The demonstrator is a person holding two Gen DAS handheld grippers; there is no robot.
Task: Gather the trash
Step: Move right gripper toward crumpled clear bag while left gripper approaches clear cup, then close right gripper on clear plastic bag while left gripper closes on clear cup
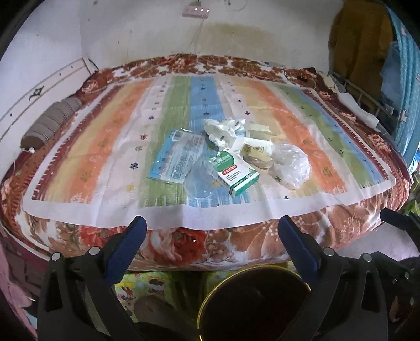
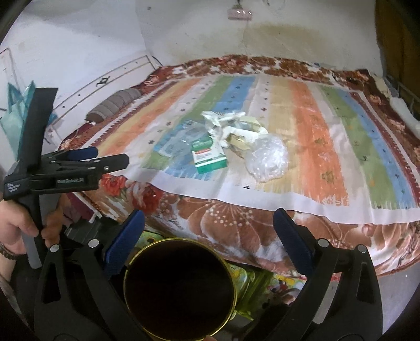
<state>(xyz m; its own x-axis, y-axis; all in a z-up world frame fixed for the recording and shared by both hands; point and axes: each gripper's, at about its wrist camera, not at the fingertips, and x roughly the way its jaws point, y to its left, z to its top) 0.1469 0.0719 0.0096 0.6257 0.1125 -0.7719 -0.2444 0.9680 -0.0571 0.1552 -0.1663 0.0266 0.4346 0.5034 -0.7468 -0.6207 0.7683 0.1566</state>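
A heap of trash lies mid-bed on a striped cloth [image 1: 105, 157]: a green and white box [image 1: 236, 174] [image 2: 208, 156], a blue printed wrapper [image 1: 176, 157] [image 2: 178, 140], crumpled white paper [image 1: 223, 129] [image 2: 223, 118], a clear plastic bag [image 1: 290, 164] [image 2: 266, 158] and small cream cartons [image 1: 256, 152]. A dark bin with a gold rim [image 1: 252, 301] [image 2: 179, 288] stands on the floor below both grippers. My left gripper [image 1: 212, 225] is open and empty at the bed's near edge; it also shows from the side in the right wrist view [image 2: 110, 157]. My right gripper [image 2: 208, 217] is open and empty.
A floral blanket [image 2: 236, 217] covers the bed against white walls. A grey rolled bolster [image 1: 52, 123] lies at the far left. A power strip [image 1: 195, 10] hangs on the wall. Clothes [image 1: 362, 39] and a rack stand at the right. A patterned mat [image 1: 147, 286] covers the floor.
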